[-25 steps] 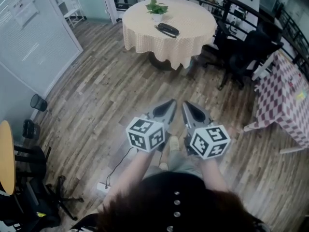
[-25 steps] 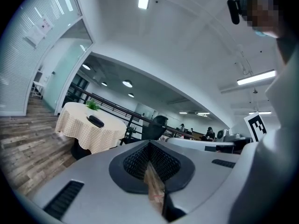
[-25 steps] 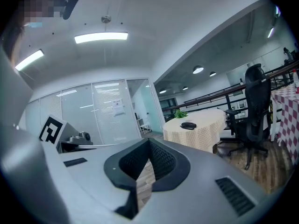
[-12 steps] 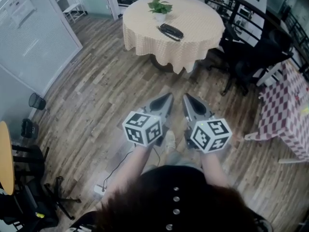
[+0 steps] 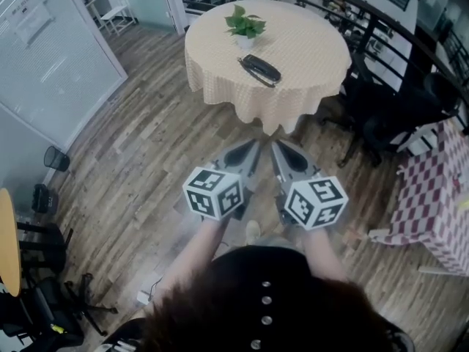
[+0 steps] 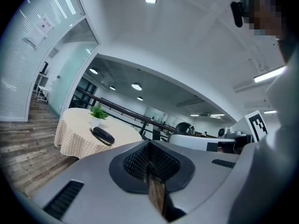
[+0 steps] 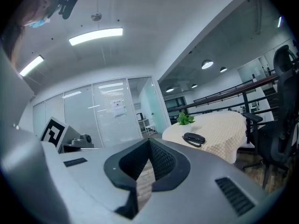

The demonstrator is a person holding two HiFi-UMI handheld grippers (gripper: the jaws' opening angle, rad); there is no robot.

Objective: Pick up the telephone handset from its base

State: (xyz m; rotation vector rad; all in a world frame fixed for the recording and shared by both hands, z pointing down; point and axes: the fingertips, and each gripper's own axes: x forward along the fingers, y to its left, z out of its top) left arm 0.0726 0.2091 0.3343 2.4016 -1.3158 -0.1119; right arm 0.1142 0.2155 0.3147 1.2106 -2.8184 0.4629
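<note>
Now | phone point(image 5: 261, 69) ctr of table point(image 5: 315, 57), off edges | wood floor point(image 5: 161, 145) open ahead

Black telephone point(image 5: 260, 69); cream checked tablecloth point(image 5: 308, 42); green plant point(image 5: 245, 23); red-white checked cloth point(image 5: 432, 196); brown plank floor point(image 5: 146, 145).

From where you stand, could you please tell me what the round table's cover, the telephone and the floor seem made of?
Table cover: likely woven cloth, matte, pale yellow check; it hangs in soft folds at the edge. Telephone: probably moulded plastic, dark, slightly glossy. Floor: wood-grained planks with visible seams; solid wood or laminate, I cannot tell.
</note>
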